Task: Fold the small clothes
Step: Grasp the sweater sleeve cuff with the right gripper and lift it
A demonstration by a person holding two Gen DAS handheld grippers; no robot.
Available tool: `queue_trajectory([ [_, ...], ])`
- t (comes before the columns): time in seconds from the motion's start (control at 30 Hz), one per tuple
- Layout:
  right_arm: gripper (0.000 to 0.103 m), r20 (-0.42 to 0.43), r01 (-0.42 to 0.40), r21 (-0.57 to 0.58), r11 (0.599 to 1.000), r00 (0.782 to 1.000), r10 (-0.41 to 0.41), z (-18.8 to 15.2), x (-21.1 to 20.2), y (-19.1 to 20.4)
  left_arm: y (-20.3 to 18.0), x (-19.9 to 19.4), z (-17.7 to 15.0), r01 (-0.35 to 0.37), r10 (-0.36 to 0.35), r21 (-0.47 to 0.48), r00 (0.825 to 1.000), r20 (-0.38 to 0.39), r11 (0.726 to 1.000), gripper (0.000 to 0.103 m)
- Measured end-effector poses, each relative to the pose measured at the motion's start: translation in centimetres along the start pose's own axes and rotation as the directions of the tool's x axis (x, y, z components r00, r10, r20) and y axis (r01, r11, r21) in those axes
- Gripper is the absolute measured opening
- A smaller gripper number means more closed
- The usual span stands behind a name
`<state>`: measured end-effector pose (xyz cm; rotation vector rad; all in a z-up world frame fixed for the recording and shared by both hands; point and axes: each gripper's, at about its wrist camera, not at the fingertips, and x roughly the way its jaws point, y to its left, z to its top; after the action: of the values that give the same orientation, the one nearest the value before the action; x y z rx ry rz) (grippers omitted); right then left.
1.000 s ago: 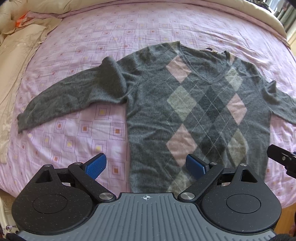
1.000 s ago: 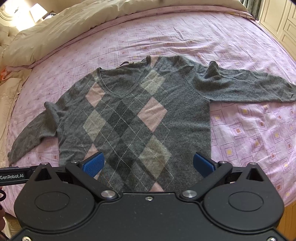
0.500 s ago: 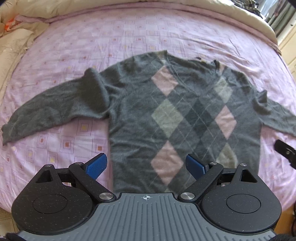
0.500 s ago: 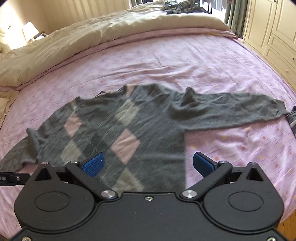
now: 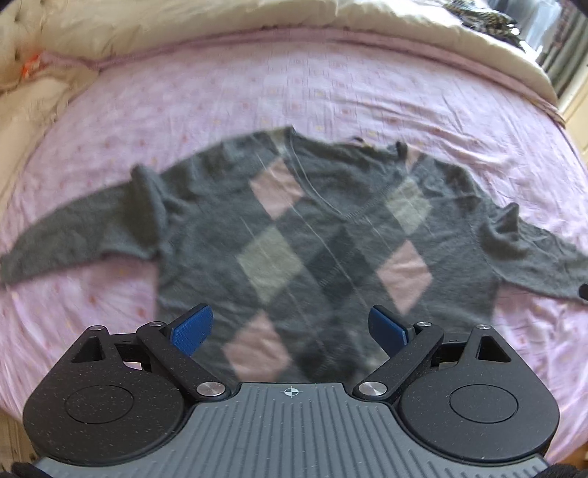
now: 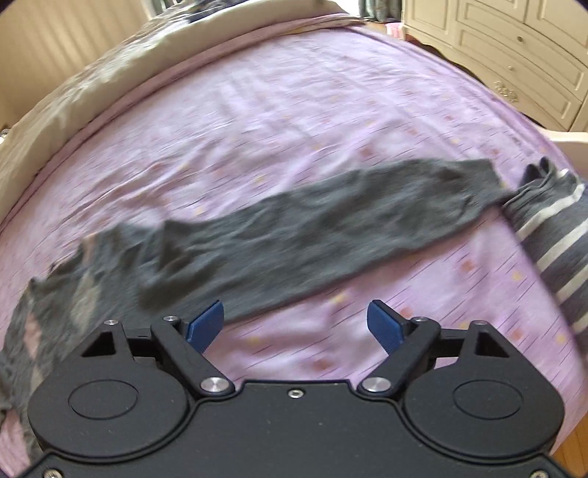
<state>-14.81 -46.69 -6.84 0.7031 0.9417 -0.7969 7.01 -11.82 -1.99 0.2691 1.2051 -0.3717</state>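
A grey argyle sweater (image 5: 330, 235) with pink and pale green diamonds lies flat, front up, on the pink bedsheet (image 5: 257, 92), both sleeves spread sideways. My left gripper (image 5: 292, 331) hovers open over the sweater's hem, nothing between its blue pads. In the right wrist view the sweater's right sleeve (image 6: 330, 228) stretches across the sheet, its cuff at the far right. My right gripper (image 6: 296, 325) is open above bare sheet just in front of that sleeve, holding nothing. Both views are motion-blurred.
A grey garment with white stripes (image 6: 555, 239) lies at the bed's right edge, beside the sleeve cuff. A beige duvet (image 5: 220, 22) is bunched along the far side. White drawers (image 6: 514, 55) stand beyond the bed on the right.
Both grippers have lowered and tilted forward. The right one swung rightwards from the sweater's body to its right sleeve, bringing the striped garment into view. Both stayed open.
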Motion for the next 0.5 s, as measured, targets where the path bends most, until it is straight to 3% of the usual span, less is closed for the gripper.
queue_trajectory([
  [0.17,0.076,-0.003,0.047,0.025,0.999,0.999,-0.047,4.4,2.4,-6.8,-2.7,0.7,-0.4,-0.022,0.020,-0.053,0.999,-0.037,0.998,0.091],
  [0.3,0.076,0.027,0.107,0.024,0.994,0.994,-0.108,7.9,4.5,-11.3,-4.5,0.6,-0.5,-0.047,0.045,-0.052,0.998,-0.033,0.998,0.091],
  [0.5,0.076,-0.008,0.151,0.042,0.988,0.988,-0.151,10.7,8.8,-16.4,-6.4,0.7,-0.2,-0.087,0.084,-0.046,0.994,-0.064,0.995,0.091],
])
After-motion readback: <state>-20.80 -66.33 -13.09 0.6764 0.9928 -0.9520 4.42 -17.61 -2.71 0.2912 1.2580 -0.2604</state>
